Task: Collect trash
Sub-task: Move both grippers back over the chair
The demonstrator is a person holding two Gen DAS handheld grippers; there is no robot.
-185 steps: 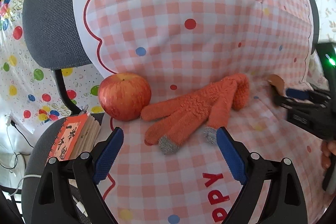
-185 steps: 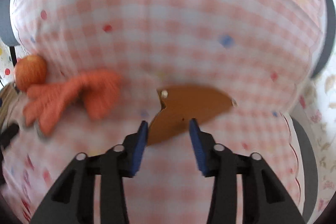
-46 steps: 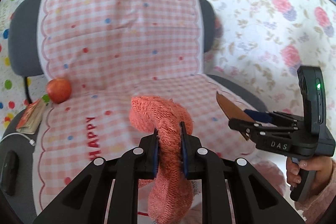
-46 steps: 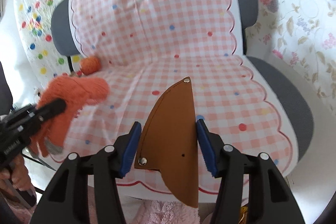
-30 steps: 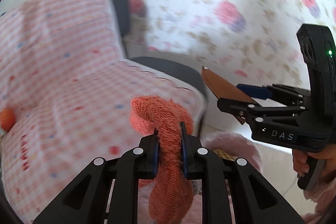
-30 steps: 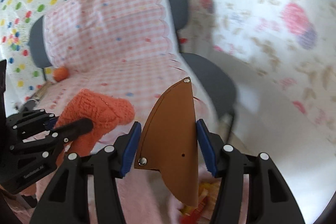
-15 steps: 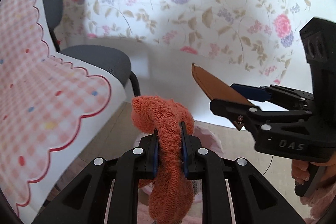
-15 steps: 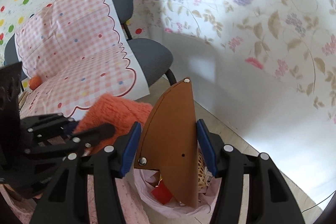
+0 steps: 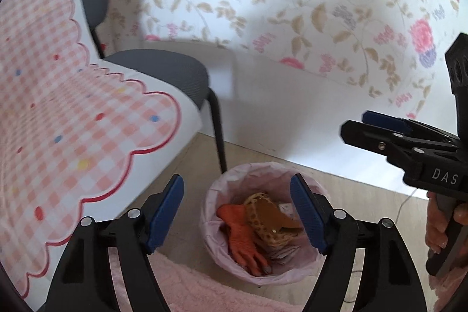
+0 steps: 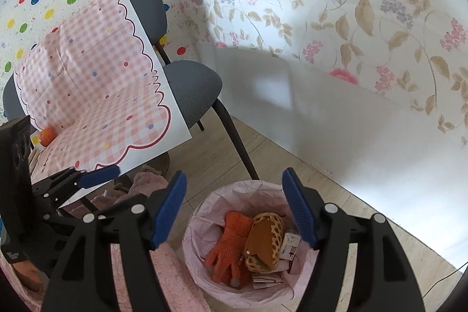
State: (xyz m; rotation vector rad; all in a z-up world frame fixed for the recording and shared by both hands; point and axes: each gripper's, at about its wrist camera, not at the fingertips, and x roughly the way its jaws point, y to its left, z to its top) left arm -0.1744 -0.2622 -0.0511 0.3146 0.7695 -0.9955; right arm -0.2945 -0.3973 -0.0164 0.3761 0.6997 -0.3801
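Orange glove (image 10: 231,241) in pink-lined bin (image 10: 204,212) on floor beside brown leather piece (image 10: 260,239), "DAS" on right tool (image 9: 365,126), left tool (image 9: 237,212) and right tool both wide apart, empty, grey chair (image 10: 193,89) beside bin

The brown leather piece (image 10: 261,239) lies partly under a woven basket-like item (image 10: 270,246), so its full outline cannot be made out. The orange glove (image 10: 229,246) hides the bin liner (image 10: 204,227) beneath it. Print on the paper scraps (image 10: 288,249) is too small to read. The apple (image 10: 46,136) (far left on the chair) is half hidden behind the left gripper (image 10: 96,174), and the pink rug (image 9: 204,291) runs off the near edge.
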